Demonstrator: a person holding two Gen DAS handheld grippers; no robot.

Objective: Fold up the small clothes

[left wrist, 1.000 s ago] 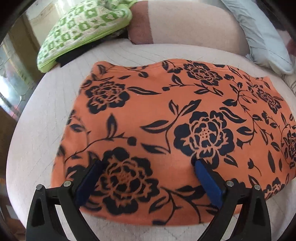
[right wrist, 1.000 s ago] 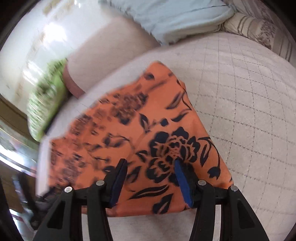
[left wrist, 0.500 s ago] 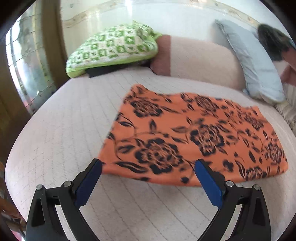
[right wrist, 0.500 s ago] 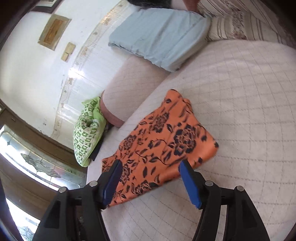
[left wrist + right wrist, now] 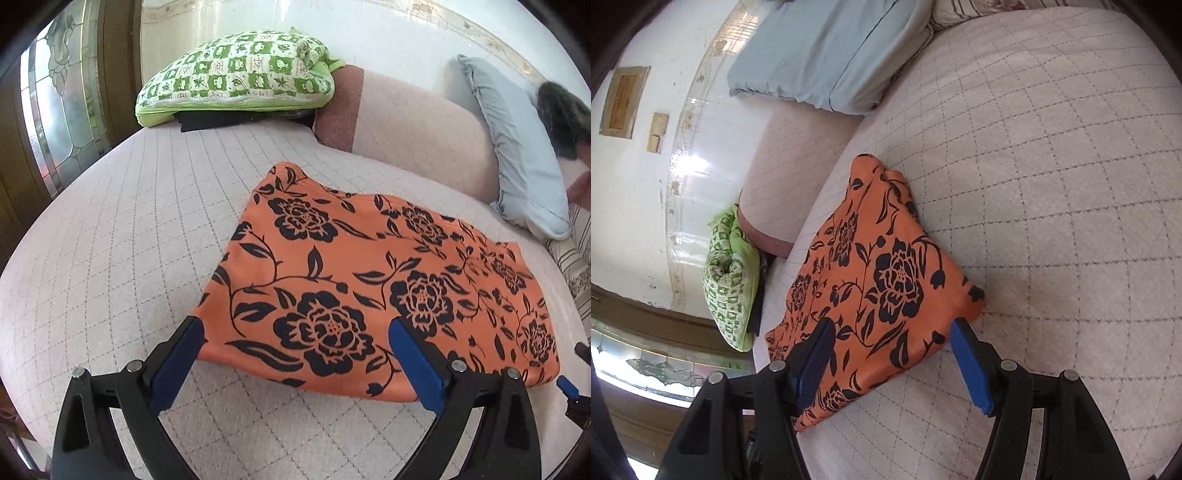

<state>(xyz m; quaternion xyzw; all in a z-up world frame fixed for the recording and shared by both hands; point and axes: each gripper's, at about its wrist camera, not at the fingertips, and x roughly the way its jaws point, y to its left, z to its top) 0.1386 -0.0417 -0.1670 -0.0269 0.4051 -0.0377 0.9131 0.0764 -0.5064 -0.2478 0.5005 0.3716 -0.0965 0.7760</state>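
An orange garment with black flowers (image 5: 369,284) lies folded flat on the quilted pink cushion (image 5: 129,258). My left gripper (image 5: 295,326) hovers over the garment's near left edge, open, with its blue pads (image 5: 177,362) apart and nothing pressed between them. In the right wrist view the same garment (image 5: 879,280) runs away from me. My right gripper (image 5: 892,325) stands open above its near right end, and the pads (image 5: 971,365) touch nothing. A blue tip of the right gripper (image 5: 567,384) shows at the left view's right edge.
A green checked pillow (image 5: 236,77) lies on dark cloth at the back left. A pale blue pillow (image 5: 517,158) and a pink backrest (image 5: 413,129) stand behind. A person's dark hair (image 5: 561,118) shows far right. Wooden glazed doors (image 5: 59,110) are at left.
Both grippers have drawn back and away from the garment, which now lies free. The right jaws stand wider than before, and the right view has rolled.
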